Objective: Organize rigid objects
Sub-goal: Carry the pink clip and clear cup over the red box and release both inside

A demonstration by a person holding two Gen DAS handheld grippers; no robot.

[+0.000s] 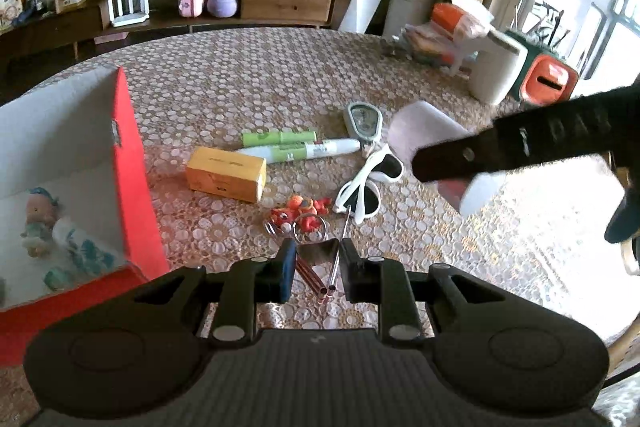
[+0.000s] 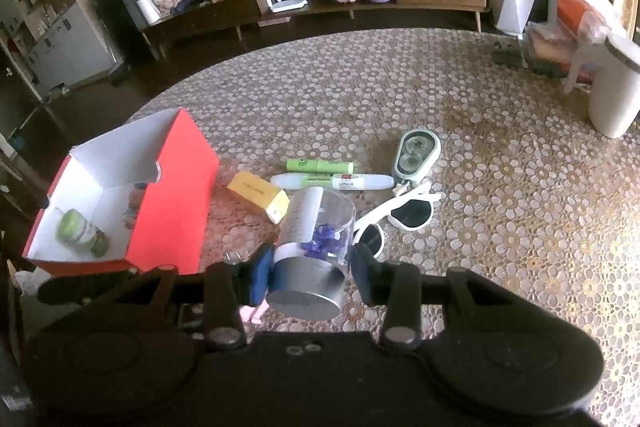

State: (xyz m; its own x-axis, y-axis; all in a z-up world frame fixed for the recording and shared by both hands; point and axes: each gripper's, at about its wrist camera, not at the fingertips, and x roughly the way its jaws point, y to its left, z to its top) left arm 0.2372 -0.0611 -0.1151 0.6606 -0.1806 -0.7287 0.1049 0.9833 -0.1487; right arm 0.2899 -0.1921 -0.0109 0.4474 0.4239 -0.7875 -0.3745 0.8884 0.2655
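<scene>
My right claw [image 2: 310, 269] is clamped on a clear plastic jar [image 2: 316, 223], a smooth cylinder with a flat grey metal lid facing the camera, a white paper label up one side and small blue pieces inside; it is lifted off the surface [image 2: 500, 187]. My left claw [image 1: 318, 267] is clenched on a bundle of thin metal straws [image 1: 326, 277], copper-coloured and silver tubes beside a folded shiny metal piece, also held above the surface.

Below, near the middle of the lace-patterned cloth, lie glossy white-framed sunglasses [image 2: 400, 219] with dark lenses, a long white and green marker [image 2: 332, 181], a shorter green tube [image 2: 320, 166] just behind it, a yellow cardboard carton [image 2: 260, 197] and a rounded grey case [image 2: 416, 155] with a clear window. An orange rubbery keyring toy [image 1: 300, 213] sits just ahead of the left claw.

At the left edge stands an open red cardboard box [image 2: 168, 203] with a white inside, holding a green-lidded jar [image 2: 82, 231]; the left view also shows a small doll [image 1: 40, 215] in it. A white plastic jug [image 2: 616, 87] stands towards the right edge.
</scene>
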